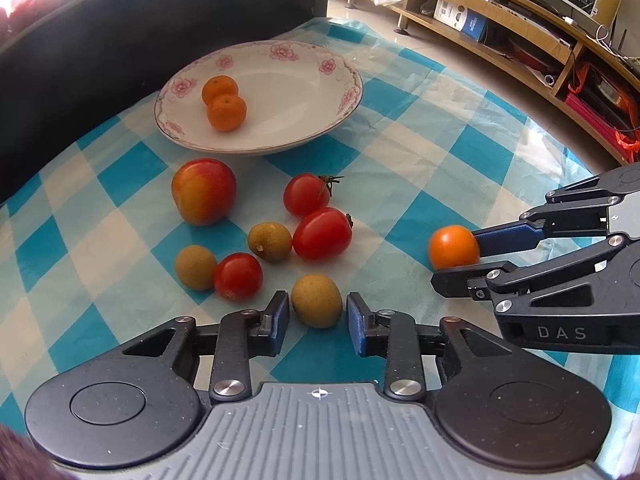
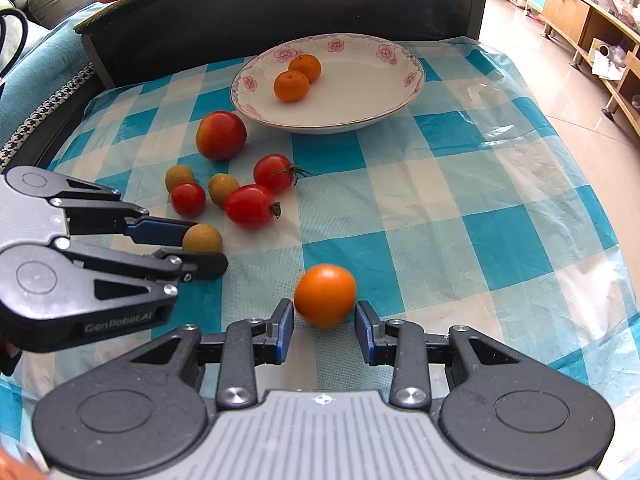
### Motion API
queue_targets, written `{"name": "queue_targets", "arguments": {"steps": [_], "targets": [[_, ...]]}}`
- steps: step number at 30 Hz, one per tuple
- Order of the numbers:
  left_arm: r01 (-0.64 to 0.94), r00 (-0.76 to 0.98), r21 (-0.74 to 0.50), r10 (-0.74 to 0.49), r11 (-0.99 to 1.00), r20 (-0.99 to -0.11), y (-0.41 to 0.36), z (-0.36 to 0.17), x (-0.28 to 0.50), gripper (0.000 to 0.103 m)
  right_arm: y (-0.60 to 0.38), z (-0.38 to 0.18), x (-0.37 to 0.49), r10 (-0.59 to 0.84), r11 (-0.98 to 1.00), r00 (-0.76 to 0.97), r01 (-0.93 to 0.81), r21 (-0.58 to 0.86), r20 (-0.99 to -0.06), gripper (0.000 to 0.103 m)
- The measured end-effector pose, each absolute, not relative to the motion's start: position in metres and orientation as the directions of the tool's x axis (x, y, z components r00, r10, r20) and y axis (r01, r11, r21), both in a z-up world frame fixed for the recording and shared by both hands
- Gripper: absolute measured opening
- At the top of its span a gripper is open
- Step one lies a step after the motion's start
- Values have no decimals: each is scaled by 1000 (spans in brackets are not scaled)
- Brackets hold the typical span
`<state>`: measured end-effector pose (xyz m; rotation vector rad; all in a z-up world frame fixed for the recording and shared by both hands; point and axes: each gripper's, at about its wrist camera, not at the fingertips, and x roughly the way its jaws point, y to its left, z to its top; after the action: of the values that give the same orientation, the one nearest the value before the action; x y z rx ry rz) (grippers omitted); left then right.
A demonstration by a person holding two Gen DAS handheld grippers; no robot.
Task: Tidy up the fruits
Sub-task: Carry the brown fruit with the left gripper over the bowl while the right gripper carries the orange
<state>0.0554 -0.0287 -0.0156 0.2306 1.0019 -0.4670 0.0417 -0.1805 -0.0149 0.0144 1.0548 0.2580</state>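
Nearest, the left gripper point(image 1: 318, 316) pinches a brown longan point(image 1: 316, 301) on the checked cloth point(image 2: 480, 208), while the right gripper point(image 2: 325, 326) closes around a small orange fruit point(image 2: 325, 295) that looks just gripped. Both fruits are round and smooth, so a shallow grip could squirt them out, the longan into the tomatoes point(image 1: 322, 233) just beyond. Farther back, the flowered plate point(image 1: 312, 80) holds two mandarins point(image 1: 226, 112); a hard drop there could roll them off.

3 tomatoes point(image 1: 322, 233), 3 longans point(image 1: 316, 301), 3 oranges point(image 1: 454, 247).
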Motion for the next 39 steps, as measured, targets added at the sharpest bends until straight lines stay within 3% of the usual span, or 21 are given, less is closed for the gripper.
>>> {"name": "queue_targets", "arguments": {"steps": [6,9,21,39], "targets": [[494,452,-16,-272,869,-849,-31,-18,53,56,-183,-14,43,219,971,484,-189,143,-847,40],[495,459,-7,-268,869,-847,-32,-18,54,56,-183,-15,46,224,970,481,-193,148,-847,41],[483,455,-9,-260,875,-851,-30,-16,55,35,-179,-14,46,186,975,499,-199,97,-846,39],[475,465,-12,-263,880,-845,-31,-11,57,34,-175,2,46,196,974,541,-206,97,-818,39]]}}
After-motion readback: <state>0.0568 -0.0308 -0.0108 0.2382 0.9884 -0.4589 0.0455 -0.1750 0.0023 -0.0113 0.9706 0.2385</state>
